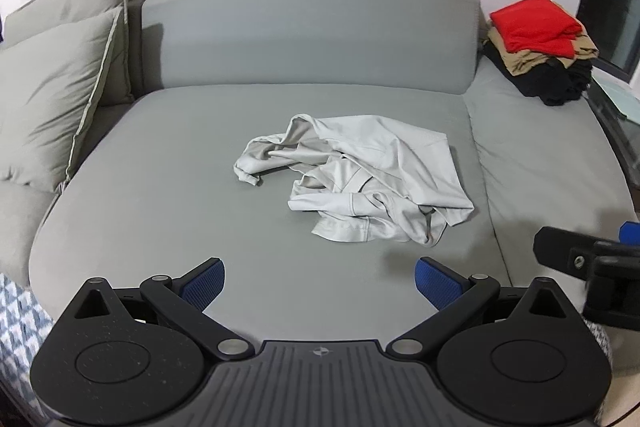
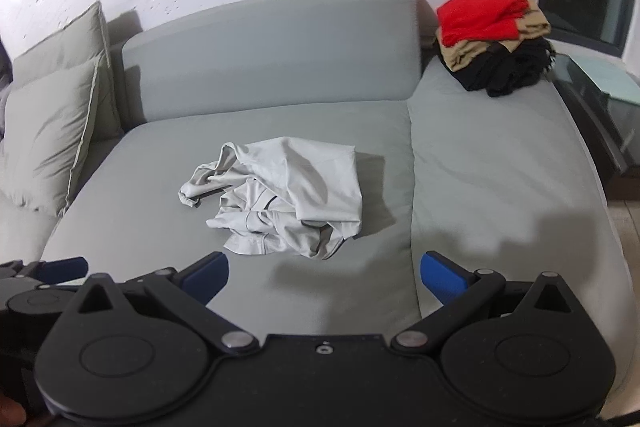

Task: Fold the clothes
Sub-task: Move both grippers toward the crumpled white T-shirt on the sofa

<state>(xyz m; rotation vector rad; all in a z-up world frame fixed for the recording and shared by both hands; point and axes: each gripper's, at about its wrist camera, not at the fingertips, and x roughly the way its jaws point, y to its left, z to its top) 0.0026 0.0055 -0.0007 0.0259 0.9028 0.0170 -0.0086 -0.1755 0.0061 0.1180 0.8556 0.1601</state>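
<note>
1. Both tongs, left gripper [image 1: 320, 277] and right gripper [image 2: 324, 273], hover spread and empty over the sofa seat's [image 1: 160, 187] front edge.
2. Crumpled pale garment [image 1: 360, 179] lies mid-seat; I'd pinch two outer edges and spread it flat first.

Bare seat [image 1: 160, 187] around crumpled garment [image 1: 360, 179], pillows [image 1: 52, 99] apparently well left

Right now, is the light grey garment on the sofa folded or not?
Not folded. The light grey garment lies crumpled on the sofa seat, with a sleeve twisted out to one side and bunched, uneven hems.
</note>
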